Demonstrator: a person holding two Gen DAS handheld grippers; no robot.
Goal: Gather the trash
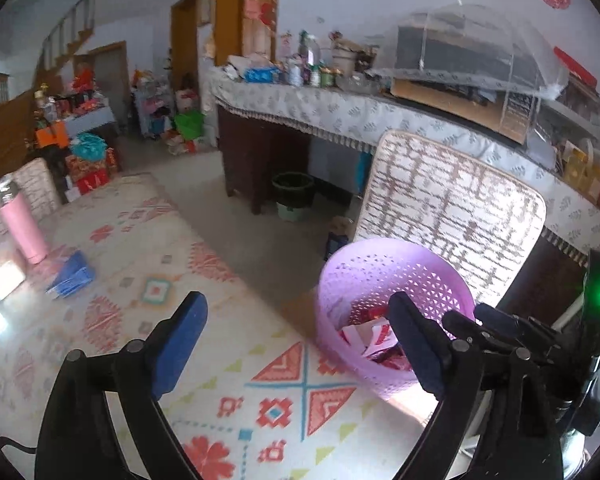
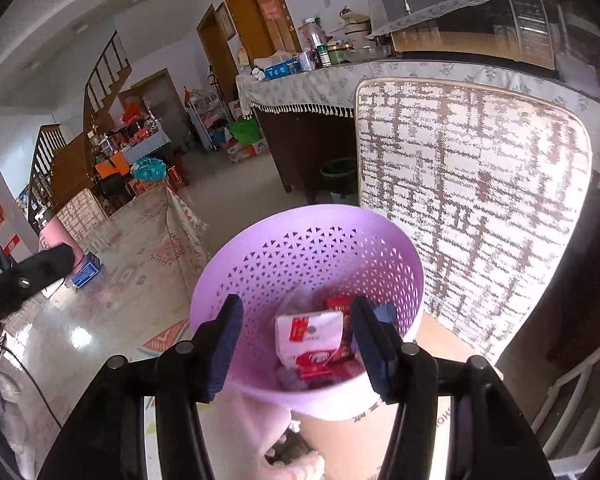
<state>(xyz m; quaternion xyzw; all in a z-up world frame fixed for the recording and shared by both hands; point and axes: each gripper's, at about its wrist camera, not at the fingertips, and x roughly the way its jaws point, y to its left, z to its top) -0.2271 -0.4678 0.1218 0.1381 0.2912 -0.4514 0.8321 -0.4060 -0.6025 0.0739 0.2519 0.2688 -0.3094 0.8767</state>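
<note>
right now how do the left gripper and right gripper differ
The left gripper is open wide over the patterned tablecloth, beside the purple basket. The right gripper is open less wide and hangs right over the basket's mouth, above the wrappers inside. Both have blue pads and hold nothing.

Print on packets and box — none legible
</note>
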